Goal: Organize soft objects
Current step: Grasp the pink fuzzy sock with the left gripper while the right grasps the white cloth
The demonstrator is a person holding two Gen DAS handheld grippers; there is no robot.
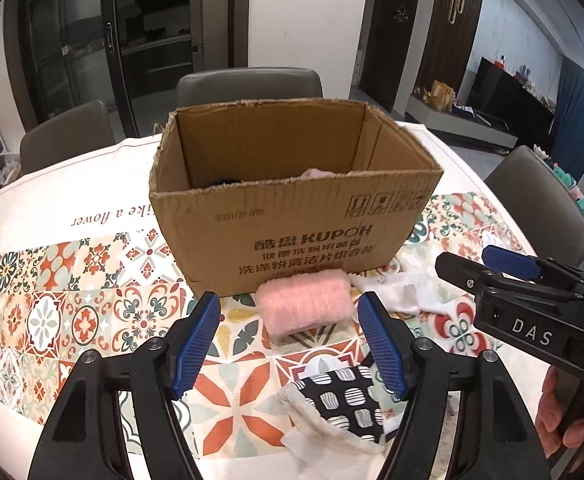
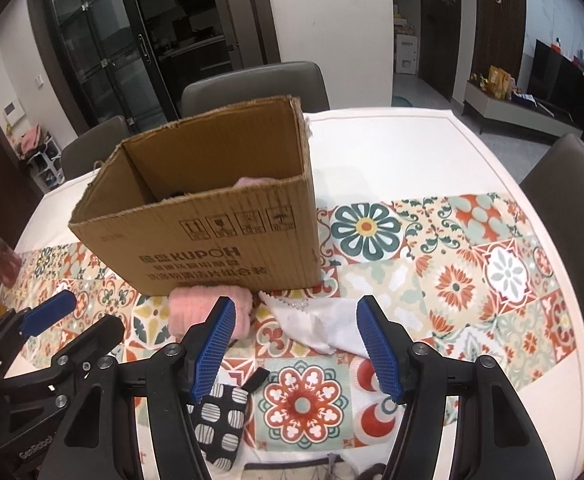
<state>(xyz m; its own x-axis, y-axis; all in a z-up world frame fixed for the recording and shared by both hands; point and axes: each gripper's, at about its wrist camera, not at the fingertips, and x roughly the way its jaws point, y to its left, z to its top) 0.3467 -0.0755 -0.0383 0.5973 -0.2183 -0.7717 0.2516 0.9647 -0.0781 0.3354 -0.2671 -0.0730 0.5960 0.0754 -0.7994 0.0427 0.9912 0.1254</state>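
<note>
An open cardboard box (image 1: 292, 216) stands on the patterned tablecloth, also in the right wrist view (image 2: 211, 240). Something pink (image 1: 320, 173) and something dark lie inside it. A rolled pink towel (image 1: 304, 306) lies against the box front, also in the right wrist view (image 2: 207, 316). My left gripper (image 1: 287, 344) is open and empty, just short of the roll. A white cloth (image 2: 324, 324) lies right of the roll, with my open, empty right gripper (image 2: 296, 344) above it. A black and white patterned pouch (image 1: 348, 404) lies under the left gripper.
The round table (image 2: 472, 140) carries a tiled-pattern runner. Grey chairs (image 1: 247, 84) stand around the far side and the right (image 2: 564, 184). The right gripper shows at the right of the left wrist view (image 1: 508, 268).
</note>
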